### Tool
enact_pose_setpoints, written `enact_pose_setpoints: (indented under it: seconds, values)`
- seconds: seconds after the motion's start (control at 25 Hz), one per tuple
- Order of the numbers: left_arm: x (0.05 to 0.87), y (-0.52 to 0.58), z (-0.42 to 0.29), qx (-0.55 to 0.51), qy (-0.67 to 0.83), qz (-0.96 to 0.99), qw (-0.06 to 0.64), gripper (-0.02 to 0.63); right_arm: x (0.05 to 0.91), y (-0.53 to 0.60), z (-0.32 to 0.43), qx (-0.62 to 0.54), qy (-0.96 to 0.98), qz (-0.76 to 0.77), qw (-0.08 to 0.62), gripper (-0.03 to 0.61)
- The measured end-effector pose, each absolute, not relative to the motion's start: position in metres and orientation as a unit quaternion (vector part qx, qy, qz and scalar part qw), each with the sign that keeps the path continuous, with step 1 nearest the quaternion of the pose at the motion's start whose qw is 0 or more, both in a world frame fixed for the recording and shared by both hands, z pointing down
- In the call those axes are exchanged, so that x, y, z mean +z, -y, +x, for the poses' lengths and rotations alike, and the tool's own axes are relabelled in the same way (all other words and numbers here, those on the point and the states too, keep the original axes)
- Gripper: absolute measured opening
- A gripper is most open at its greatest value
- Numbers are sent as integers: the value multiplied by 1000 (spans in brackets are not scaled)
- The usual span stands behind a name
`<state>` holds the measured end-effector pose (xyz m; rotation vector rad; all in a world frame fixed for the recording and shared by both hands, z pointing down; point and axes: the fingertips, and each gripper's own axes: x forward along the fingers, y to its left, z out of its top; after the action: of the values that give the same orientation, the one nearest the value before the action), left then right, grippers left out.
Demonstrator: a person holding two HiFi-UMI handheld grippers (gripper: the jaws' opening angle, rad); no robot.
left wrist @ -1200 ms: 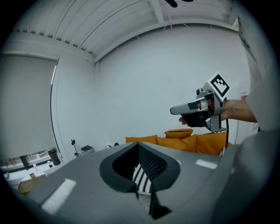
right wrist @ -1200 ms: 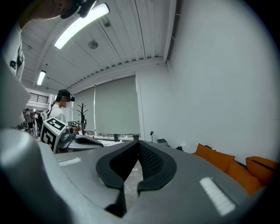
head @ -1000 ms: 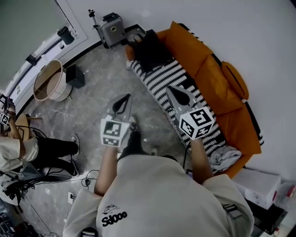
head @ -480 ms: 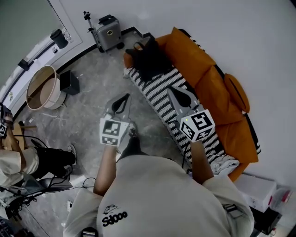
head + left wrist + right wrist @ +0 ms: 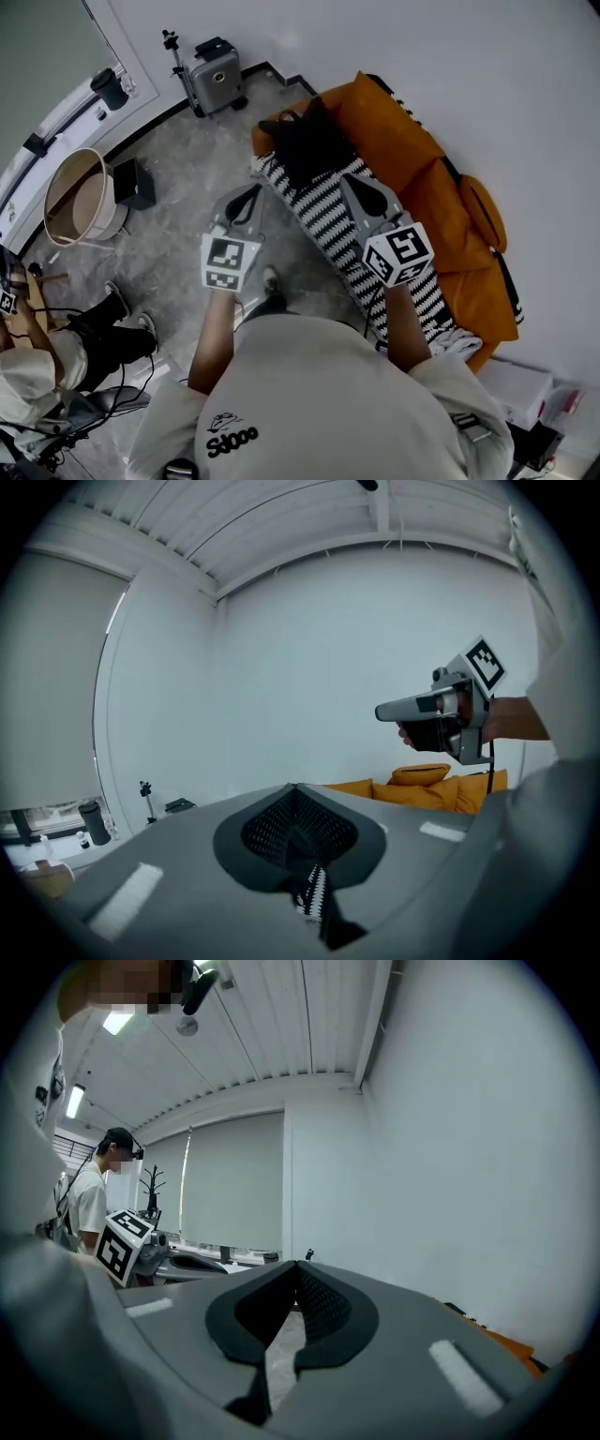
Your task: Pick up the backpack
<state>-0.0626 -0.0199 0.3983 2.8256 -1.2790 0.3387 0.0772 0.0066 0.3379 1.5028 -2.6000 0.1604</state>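
left fingers: closed tip to tip on the left gripper (image 5: 251, 197), nothing pinched. Smooth grey wedge shells with black dimpled pads can be seen in its own view (image 5: 296, 789).
right fingers: same deal on the right gripper (image 5: 354, 185), shut and empty, with matching grey shells and meshy black pads (image 5: 298, 1267).
backpack (image 5: 305, 145): black, soft fabric, slumped into a lumpy heap, with a carry loop poking up at the top.
where it's parked: on the far end of the sofa (image 5: 394, 122), well ahead of both sets of fingertips. It's touched by neither and sits a bit nearer the right ones.
sofa: plump orange cushions, seat covered by a black-and-white striped throw (image 5: 314, 216) that runs under the right fingers.
floor (image 5: 169, 178): grey, marbled stone look, below the left fingers.
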Motion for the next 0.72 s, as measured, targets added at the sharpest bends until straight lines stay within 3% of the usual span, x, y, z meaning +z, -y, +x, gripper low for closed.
enact_pose_setpoints:
  seconds: [0.72]
  values:
    - [407,114,-90,110,362,925,28,11,388,102,68,127,821,548,97,46]
